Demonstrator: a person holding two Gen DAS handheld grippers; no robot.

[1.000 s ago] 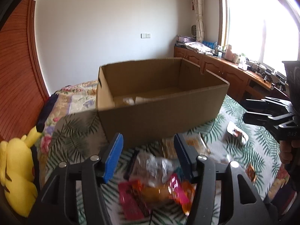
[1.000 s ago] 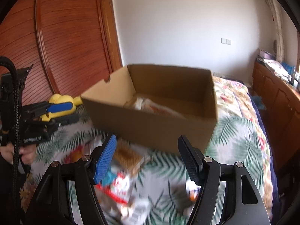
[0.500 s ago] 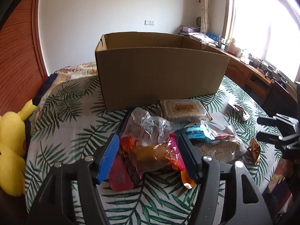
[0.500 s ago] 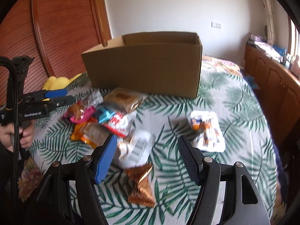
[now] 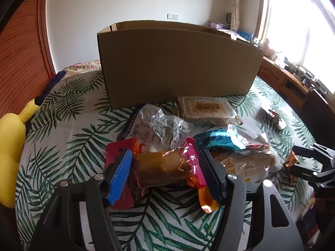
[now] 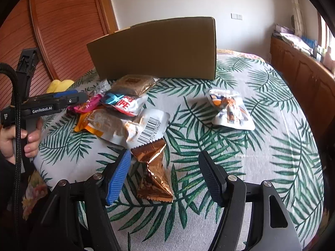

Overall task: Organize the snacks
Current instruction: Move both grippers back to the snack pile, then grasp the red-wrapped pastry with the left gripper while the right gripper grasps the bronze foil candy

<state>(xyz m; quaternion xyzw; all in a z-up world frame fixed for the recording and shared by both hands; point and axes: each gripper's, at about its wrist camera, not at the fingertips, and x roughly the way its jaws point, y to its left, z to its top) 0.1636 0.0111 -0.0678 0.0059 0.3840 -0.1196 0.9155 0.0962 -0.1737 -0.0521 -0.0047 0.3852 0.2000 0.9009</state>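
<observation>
With jaws apart, the left gripper [image 5: 165,172] straddles the pink-ended snack packet [image 5: 167,167] and the right gripper [image 6: 164,174] the copper wrapper [image 6: 153,173], near the cardboard box [image 5: 178,62]; next, probably, clamp and lift.

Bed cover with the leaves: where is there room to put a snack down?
Bare cover lies right of the copper packet, below the white pouch, out to the wooden cabinets. Another bare patch lies between the yellow plush and cardboard box. The snack pile is crowded.
</observation>
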